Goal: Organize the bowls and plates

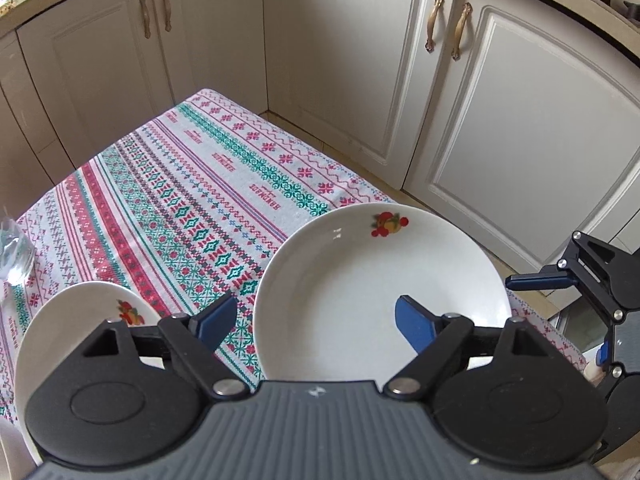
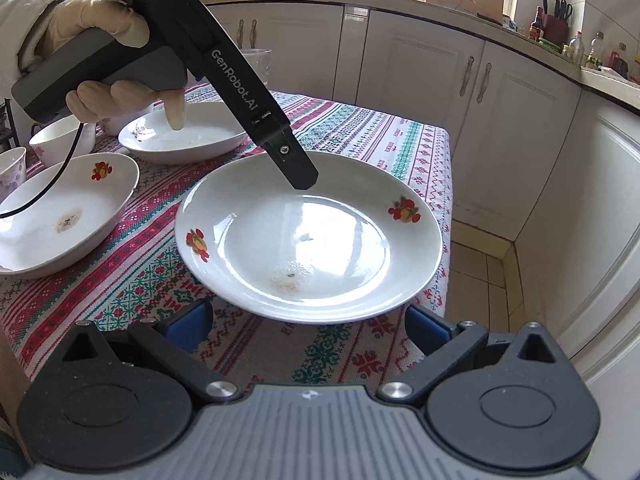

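A white plate (image 1: 360,280) with fruit decals lies on the patterned tablecloth (image 1: 180,200) near the table's right edge. My left gripper (image 1: 316,322) is open above the plate's left rim. One blue pad (image 1: 216,318) hangs over the cloth and the other pad (image 1: 414,326) over the plate's inside, neither touching it. In the right wrist view the same plate (image 2: 308,236) shows a small food stain. My right gripper (image 2: 306,326) stands open just short of its near rim. The left gripper (image 2: 298,172), held by a gloved hand (image 2: 104,24), points down at the far rim.
A second decorated plate (image 2: 64,216) and a third plate (image 2: 184,136) lie to the left and behind. A white bowl (image 2: 60,140), a cup (image 2: 12,172) and a glass (image 1: 16,256) stand nearby. White cabinets (image 1: 400,80) and tiled floor (image 2: 480,272) border the table.
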